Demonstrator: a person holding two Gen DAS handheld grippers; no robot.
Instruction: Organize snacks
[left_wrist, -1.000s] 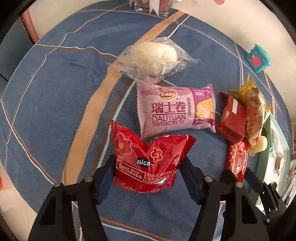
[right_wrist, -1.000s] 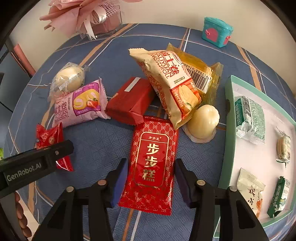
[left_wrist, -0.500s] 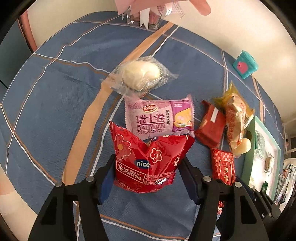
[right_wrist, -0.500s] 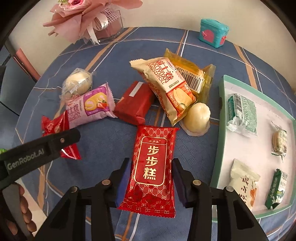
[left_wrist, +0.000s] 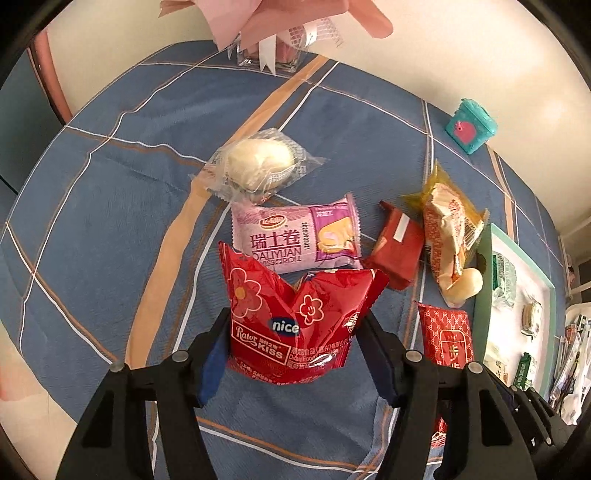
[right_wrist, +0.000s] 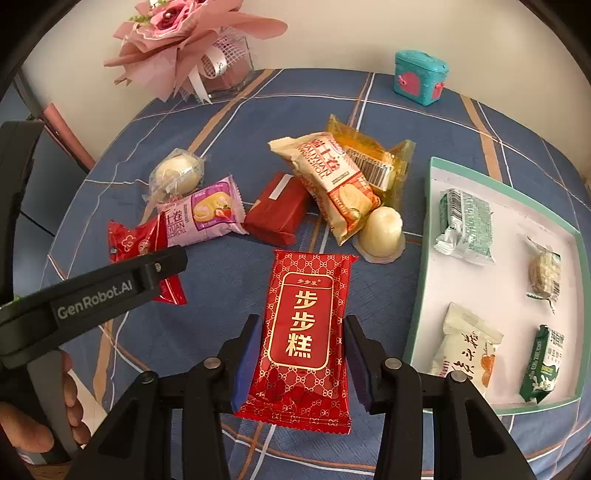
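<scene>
My left gripper (left_wrist: 295, 350) is shut on a red "nice" snack bag (left_wrist: 295, 314) and holds it above the blue cloth; the bag also shows in the right wrist view (right_wrist: 136, 243). My right gripper (right_wrist: 301, 365) is shut on a long red snack pack with gold characters (right_wrist: 303, 325), which also shows in the left wrist view (left_wrist: 448, 336). On the cloth lie a pink Swiss roll pack (left_wrist: 295, 236), a clear-wrapped white bun (left_wrist: 258, 166), a dark red block (right_wrist: 277, 210), a cream-and-orange pack (right_wrist: 332, 184) and a pale jelly cup (right_wrist: 382, 232).
A white tray with a green rim (right_wrist: 417, 295) sits at the right and holds several wrapped snacks. A pink bouquet in a glass box (right_wrist: 192, 48) and a teal toy box (right_wrist: 419, 75) stand at the table's far side.
Both grippers have risen and drawn back with their red packs in them, so more of the table, the bouquet and the tray shows. The snacks on the cloth have not moved.
</scene>
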